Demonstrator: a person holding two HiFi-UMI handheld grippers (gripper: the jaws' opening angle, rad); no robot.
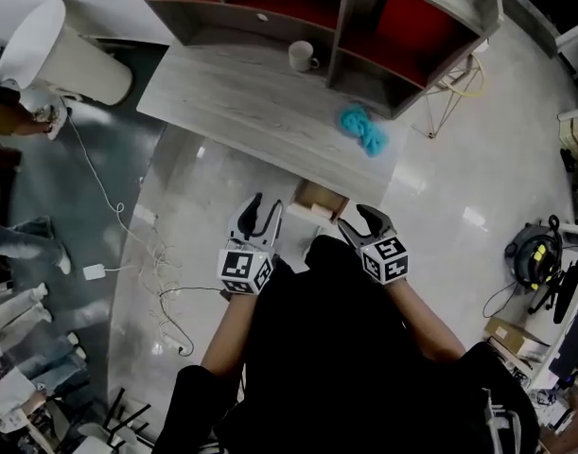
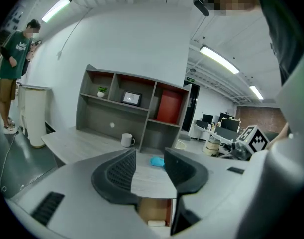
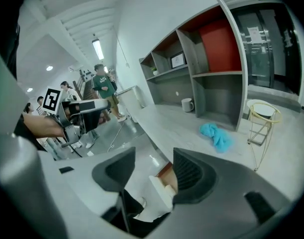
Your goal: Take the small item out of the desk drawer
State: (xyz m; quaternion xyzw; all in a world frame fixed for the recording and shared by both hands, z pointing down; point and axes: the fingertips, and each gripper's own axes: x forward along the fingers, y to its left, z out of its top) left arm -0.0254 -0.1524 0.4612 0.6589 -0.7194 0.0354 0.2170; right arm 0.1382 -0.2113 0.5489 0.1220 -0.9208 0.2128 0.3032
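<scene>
The desk drawer [image 1: 319, 200] stands pulled out from under the grey desk's [image 1: 251, 102] front edge, its brown inside showing. In the left gripper view a small pale item [image 2: 156, 222] lies at the drawer's [image 2: 152, 209] near end. My left gripper [image 1: 267, 206] hangs just left of the drawer, open [image 2: 149, 158] with nothing between its fingers. My right gripper [image 1: 353, 219] is just right of the drawer, open [image 3: 152, 163] and empty. The drawer's white front [image 3: 159, 190] shows beyond its jaws.
A blue cloth [image 1: 364, 129] lies on the desk's right end and a white mug [image 1: 302, 57] stands by the shelf unit [image 1: 364, 36]. A white bin [image 1: 61, 55] stands at the left. Cables [image 1: 161, 263] trail over the floor. People stand at the far left.
</scene>
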